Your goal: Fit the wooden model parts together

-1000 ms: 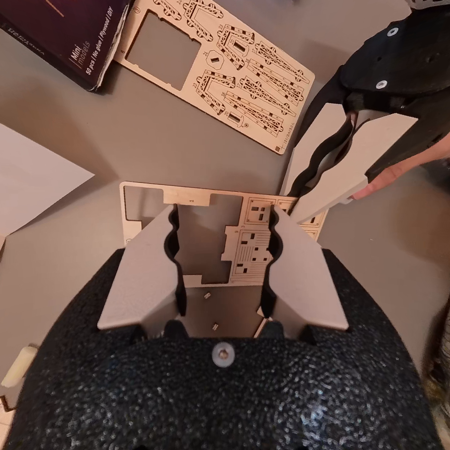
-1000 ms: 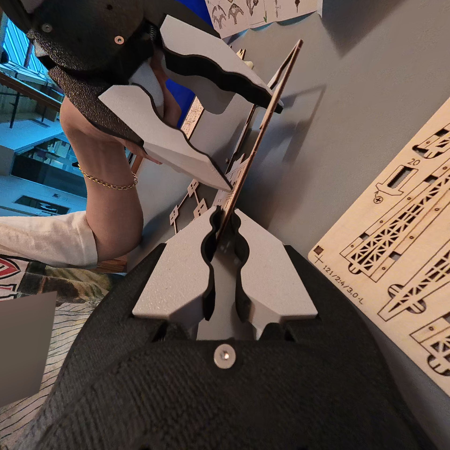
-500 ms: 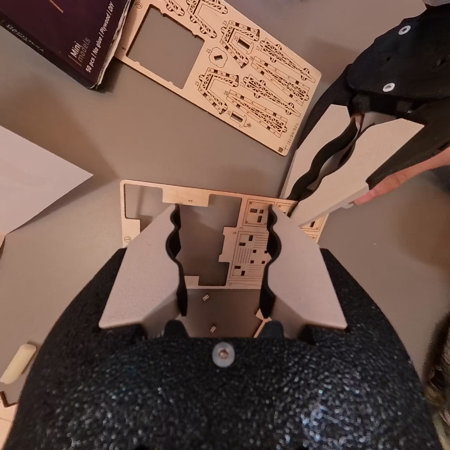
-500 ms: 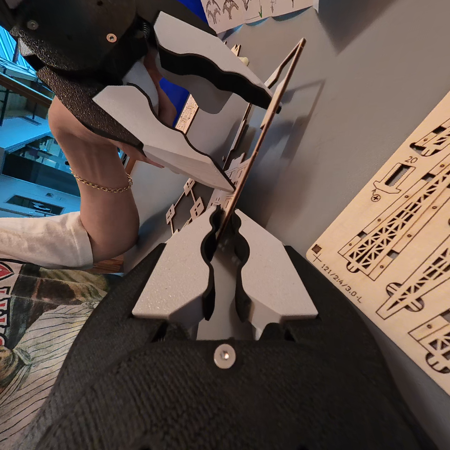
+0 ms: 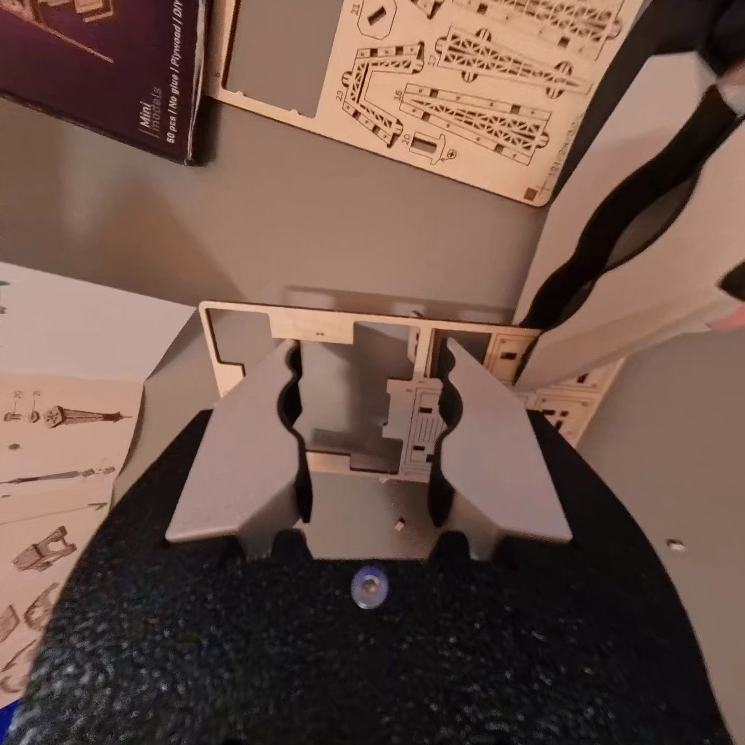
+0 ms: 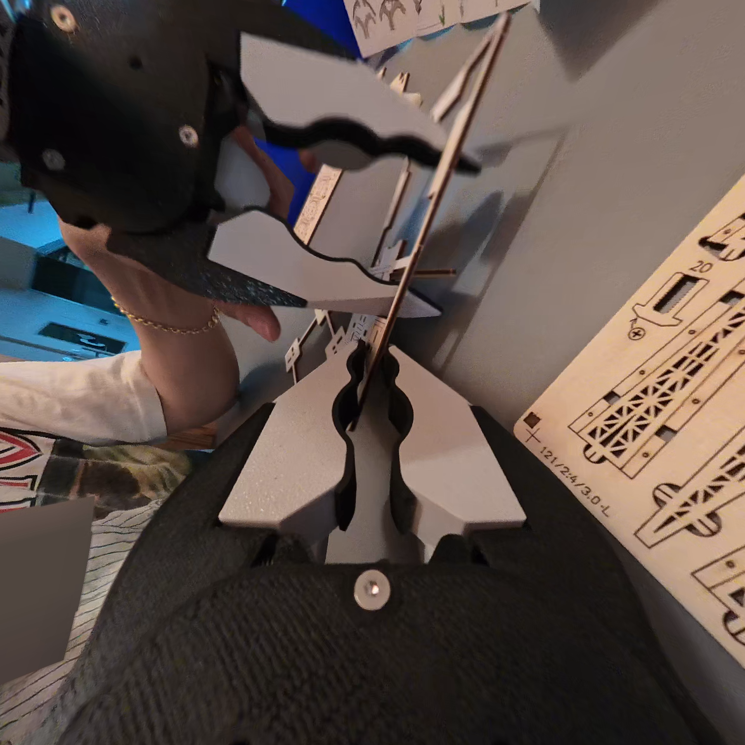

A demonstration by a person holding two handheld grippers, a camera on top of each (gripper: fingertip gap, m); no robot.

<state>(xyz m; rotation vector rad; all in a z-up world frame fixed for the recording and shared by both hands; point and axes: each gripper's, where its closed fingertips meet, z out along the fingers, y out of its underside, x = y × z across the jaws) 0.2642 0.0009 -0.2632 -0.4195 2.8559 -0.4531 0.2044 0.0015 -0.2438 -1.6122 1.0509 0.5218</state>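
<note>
A thin plywood parts sheet stands tilted off the grey table. My right gripper is shut on the sheet's end, which shows edge-on in the right wrist view. In the left wrist view the right gripper clamps the sheet's right side. My left gripper is open and empty, close against the sheet's face. In the right wrist view the left gripper has one finger high and one low, with both tips reaching across the sheet's line. A small wooden part sticks out of the sheet's far side.
A second sheet of lattice parts lies flat at the back, also in the right wrist view. A purple box sits at the back left. Instruction pages lie on the left. Small wooden bits dot the table.
My left gripper has moved forward up to the sheet, its fingertips now crossing the sheet's line. A small part now sticks out on the sheet's far side. The right gripper keeps its hold.
</note>
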